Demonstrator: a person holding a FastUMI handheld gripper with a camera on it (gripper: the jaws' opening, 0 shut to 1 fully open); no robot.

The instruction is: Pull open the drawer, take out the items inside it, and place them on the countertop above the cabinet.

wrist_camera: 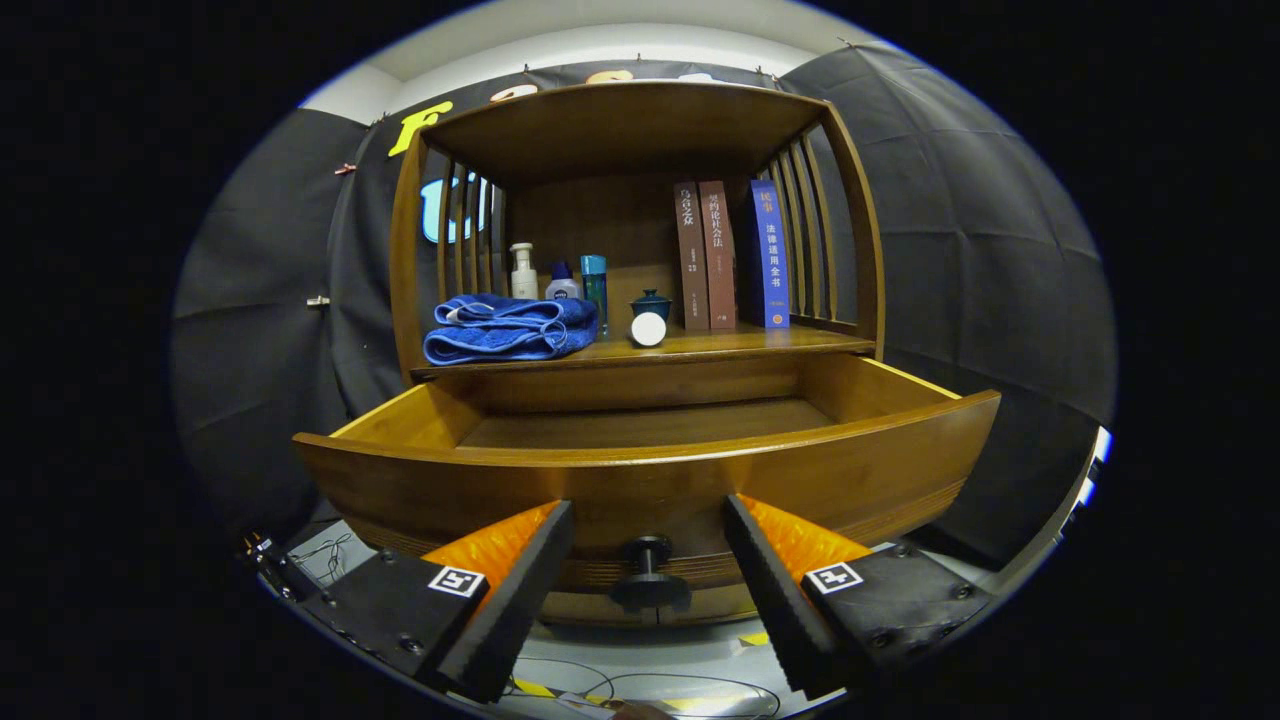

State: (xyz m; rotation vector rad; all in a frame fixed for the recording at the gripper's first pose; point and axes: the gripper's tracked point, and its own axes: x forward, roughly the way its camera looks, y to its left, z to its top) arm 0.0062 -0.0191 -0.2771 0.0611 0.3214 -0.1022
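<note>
The blue book [769,255] on the shelf carries white Chinese characters down its spine, which I read as 法律适用全书, under two larger ones at the top. The two brown books [705,255] beside it also have vertical Chinese titles, too blurred to read. My hand-held gripper [648,510], its fingers spread either side of the drawer knob [648,560], bears a square black-and-white marker [456,581] on each finger.

walls: black cloth [960,230]; ceiling: white strip [600,45] — lit | floor: pale, loose cables [640,690]
</note>
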